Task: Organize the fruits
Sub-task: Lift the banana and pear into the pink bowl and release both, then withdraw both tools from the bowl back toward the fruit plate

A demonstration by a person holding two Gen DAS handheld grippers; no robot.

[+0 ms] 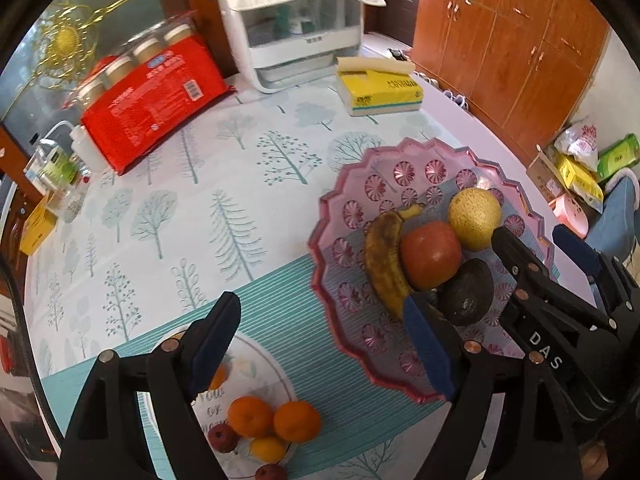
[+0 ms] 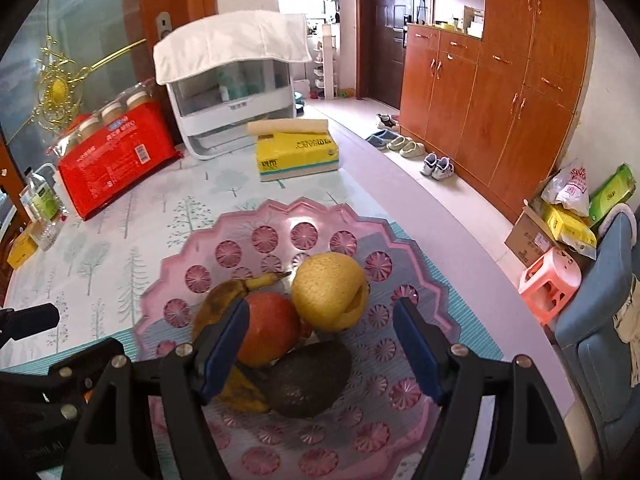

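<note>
The left gripper (image 1: 324,344) is hanging over the table with its jaws standing wide apart and nothing between the pads. Under it, at about 6 o'clock in the left wrist view, a white plate (image 1: 260,360) is carrying two oranges (image 1: 276,418), a smaller yellow fruit (image 1: 268,449) and two small dark red fruits (image 1: 222,437), all crowded together at the plate's near edge.

The pink tray (image 1: 352,200) is sitting at 3 o'clock of that plate, on the striped teal mat (image 1: 280,300). In it a banana (image 1: 384,260) is lying against the 9 o'clock side of an apple (image 1: 430,254); a pear (image 1: 474,218) is touching the apple at 1 o'clock, and an avocado (image 1: 466,292) is resting at the apple's 5 o'clock.

The right gripper (image 2: 322,348) is hovering above the tray (image 2: 248,224) with its jaws also open and empty. In its own view the avocado (image 2: 308,380) and the apple (image 2: 270,330) are showing between the two fingers, below them and apart from the pads; the pear (image 2: 330,290) is lying at 12 o'clock of the gap, and the banana (image 2: 216,304) is partly hidden behind the left finger.

At the table's far side, around 11 o'clock, a red pack (image 2: 116,160) is lying; a white box (image 2: 232,100) under a cloth is standing at 12 o'clock, with a yellow tissue pack (image 2: 298,152) just in front of it.
</note>
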